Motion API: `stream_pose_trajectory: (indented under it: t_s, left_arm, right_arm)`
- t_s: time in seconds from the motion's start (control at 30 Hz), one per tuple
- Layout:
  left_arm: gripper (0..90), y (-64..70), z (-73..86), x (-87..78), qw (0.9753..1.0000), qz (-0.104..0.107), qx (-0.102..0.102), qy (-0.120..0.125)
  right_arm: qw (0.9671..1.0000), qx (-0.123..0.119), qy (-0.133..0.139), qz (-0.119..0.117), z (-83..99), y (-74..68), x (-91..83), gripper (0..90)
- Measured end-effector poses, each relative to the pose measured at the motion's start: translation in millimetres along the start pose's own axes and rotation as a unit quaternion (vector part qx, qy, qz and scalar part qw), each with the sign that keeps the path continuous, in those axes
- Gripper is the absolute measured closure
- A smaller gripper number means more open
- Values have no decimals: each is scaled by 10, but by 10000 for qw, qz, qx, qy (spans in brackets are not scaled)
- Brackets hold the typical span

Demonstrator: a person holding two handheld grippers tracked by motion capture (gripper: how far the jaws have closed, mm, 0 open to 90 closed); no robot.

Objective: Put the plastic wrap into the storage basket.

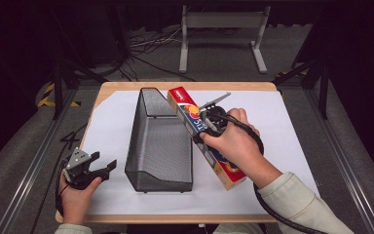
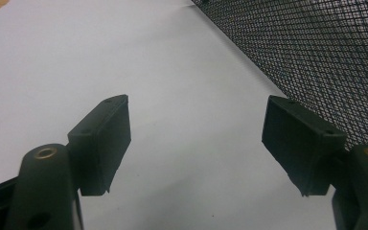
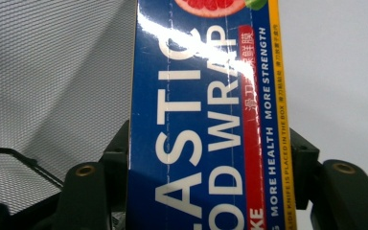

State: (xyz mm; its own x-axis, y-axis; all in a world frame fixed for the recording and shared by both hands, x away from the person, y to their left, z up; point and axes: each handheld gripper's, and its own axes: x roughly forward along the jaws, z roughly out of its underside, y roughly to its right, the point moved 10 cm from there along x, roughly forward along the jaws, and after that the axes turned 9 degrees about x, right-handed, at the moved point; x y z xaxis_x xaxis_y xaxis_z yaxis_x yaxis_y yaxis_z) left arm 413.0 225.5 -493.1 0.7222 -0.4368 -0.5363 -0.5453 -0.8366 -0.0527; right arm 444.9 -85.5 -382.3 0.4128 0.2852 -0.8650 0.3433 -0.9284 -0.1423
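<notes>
Down at the near left corner of the table, the left gripper [image 1: 101,165] is sitting low in the person's left hand [image 1: 75,197], its jaws spread wide and gripping nothing at all. In the left gripper view the two black pads [image 2: 106,141] are standing well apart over the white sheet [image 2: 172,96], with the black mesh wall [image 2: 316,52] running just beside the right-hand pad.

Moving up the table, the right hand [image 1: 236,141] is wrapping around the right gripper [image 1: 205,127], and that gripper is clamping the plastic food wrap box [image 1: 204,136] across its width (a long blue, red and yellow carton with fruit printed on it). The right gripper view is showing it well: a jaw is pressing in on each long side of the box [image 3: 206,120].

The box is lying at a slant, its near end over the white sheet [image 1: 282,126] to the right and its far, red end leaning against the right rim of the mesh basket [image 1: 158,141].

Beyond the table's far edge, a grey metal stand [image 1: 221,29] is standing on the floor.
</notes>
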Motion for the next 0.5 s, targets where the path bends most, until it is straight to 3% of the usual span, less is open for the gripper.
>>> stream_pose_trajectory:
  t_s: [0.5]
  left_arm:
    - [258, 11, -24, 37, 10000, 16, 21, -3]
  right_arm:
    - [9998, -24, 107, -190, -82, -441, 134, 394]
